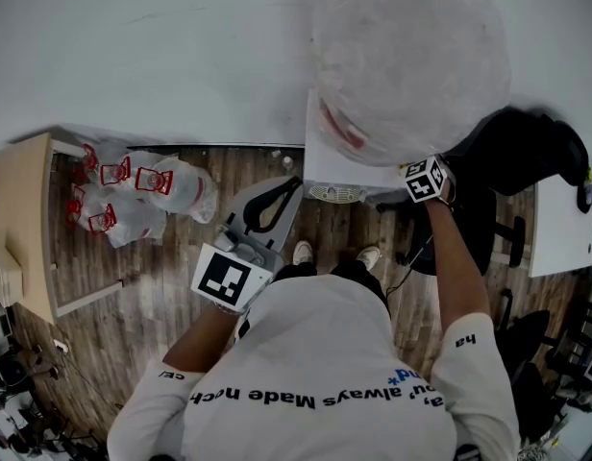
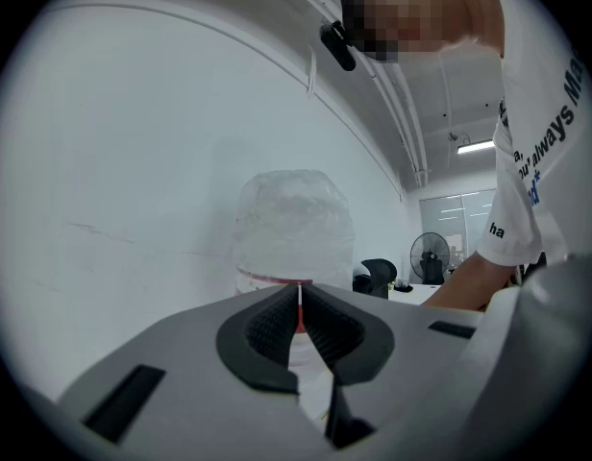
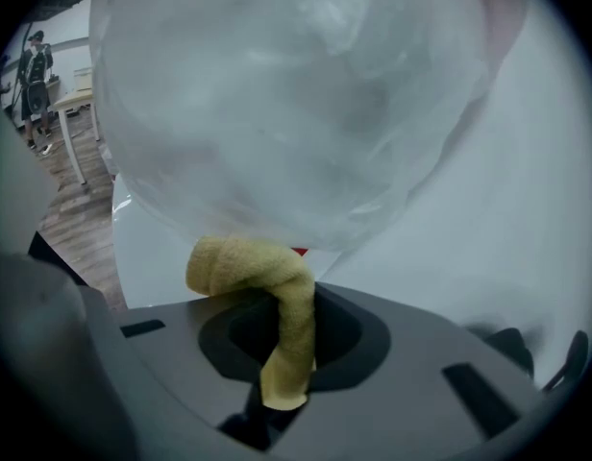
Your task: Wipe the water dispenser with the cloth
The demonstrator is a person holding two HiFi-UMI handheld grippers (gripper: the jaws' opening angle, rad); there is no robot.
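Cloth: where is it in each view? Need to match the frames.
Head view: cannot make it out; the right gripper sits at the bottle's lower edge.
Left gripper view: not in it.
Right gripper view: the cloth is at bottom centre, yellow, pinched between the jaws, its rolled end just under the bottle.
Shared landmark: the plastic-wrapped bottle.

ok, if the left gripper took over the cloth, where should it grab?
Probably the rolled free end of the cloth that sticks out past the right gripper, which is shut on it. Come from the side it bends toward, low, since the bottle sits just above. The left gripper is shut and would need opening.
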